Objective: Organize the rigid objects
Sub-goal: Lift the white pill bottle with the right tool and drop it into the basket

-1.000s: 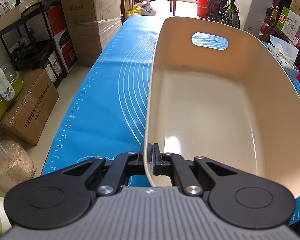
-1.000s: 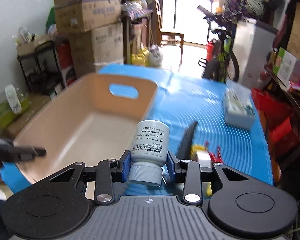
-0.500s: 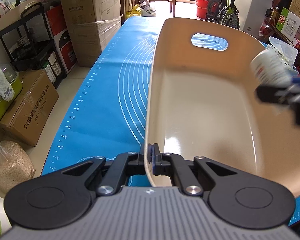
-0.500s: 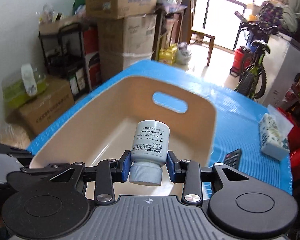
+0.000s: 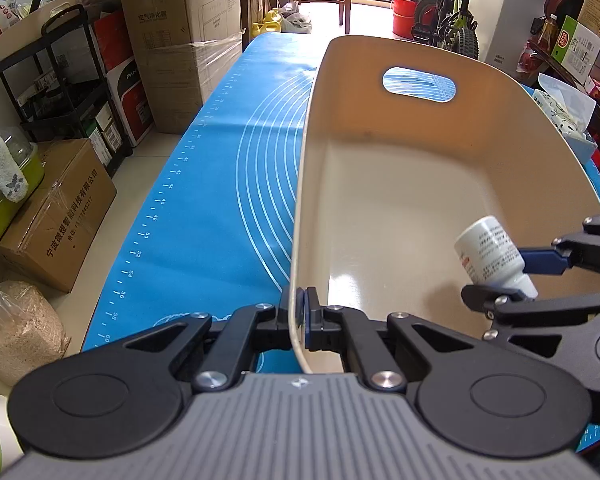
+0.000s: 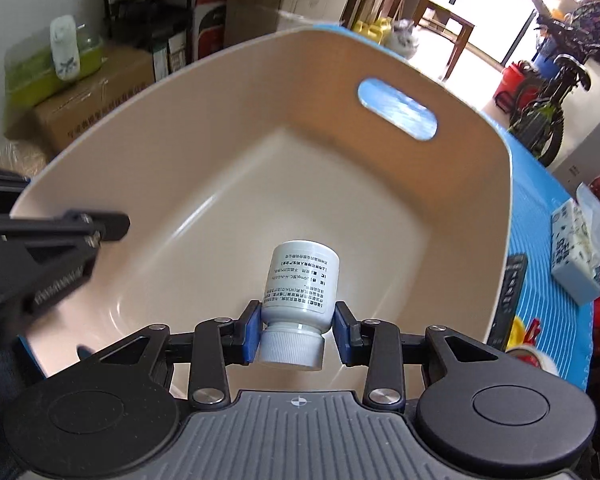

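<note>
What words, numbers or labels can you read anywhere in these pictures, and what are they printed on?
"42", "44", "46", "48", "50", "52", "54", "56", "58", "60": ruler marks along the blue mat.
"空气净化器": wrapped cardboard box.
"宁波微程智能科技有限公司": floor carton.
White pill bottle, held by the right gripper: dense Chinese print, too small to read.
Tissue pack: blurred, unreadable.
</note>
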`<action>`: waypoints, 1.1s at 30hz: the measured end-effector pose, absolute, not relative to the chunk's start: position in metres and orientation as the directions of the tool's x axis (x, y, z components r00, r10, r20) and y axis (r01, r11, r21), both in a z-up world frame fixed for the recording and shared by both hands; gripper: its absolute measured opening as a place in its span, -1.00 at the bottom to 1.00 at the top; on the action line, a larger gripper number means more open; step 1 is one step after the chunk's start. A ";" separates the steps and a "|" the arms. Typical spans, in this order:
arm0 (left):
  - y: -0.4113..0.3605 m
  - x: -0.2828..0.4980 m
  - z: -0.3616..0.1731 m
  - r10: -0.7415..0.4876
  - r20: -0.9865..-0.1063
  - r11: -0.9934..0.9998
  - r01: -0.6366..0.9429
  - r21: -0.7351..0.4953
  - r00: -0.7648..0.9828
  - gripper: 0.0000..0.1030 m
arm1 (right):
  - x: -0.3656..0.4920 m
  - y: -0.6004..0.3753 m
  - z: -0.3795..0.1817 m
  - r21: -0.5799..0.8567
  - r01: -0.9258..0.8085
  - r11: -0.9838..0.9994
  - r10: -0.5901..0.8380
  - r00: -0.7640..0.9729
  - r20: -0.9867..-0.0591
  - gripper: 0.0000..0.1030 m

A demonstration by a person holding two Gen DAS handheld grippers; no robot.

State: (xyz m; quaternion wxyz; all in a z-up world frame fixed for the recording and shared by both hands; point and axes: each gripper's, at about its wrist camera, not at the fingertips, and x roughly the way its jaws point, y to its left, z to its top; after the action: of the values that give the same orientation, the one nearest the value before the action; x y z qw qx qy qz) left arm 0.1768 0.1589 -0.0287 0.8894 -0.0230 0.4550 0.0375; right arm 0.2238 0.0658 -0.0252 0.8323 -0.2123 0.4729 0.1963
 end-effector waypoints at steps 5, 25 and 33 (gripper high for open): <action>0.158 0.177 -0.029 0.047 -0.811 0.996 -0.087 -0.004 0.584 -0.89 | 0.222 0.056 -0.016 -0.115 -0.507 0.854 0.169 0.481 -0.860 0.02; 0.157 0.177 -0.030 0.050 -0.811 0.996 -0.088 -0.002 0.583 -0.88 | 0.200 -0.085 0.064 0.010 -0.270 0.963 0.203 0.698 -0.687 0.91; 0.157 0.177 -0.030 0.050 -0.811 0.996 -0.087 -0.001 0.583 -0.88 | 0.186 -0.133 0.016 0.018 -0.177 0.984 0.128 0.634 -0.763 0.95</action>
State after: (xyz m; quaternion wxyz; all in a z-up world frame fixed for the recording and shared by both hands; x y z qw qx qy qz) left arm 0.1774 0.1570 -0.0301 0.8894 -0.0201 0.4550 0.0385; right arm 0.1861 -0.1331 0.0164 0.9034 -0.0293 0.4195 0.0843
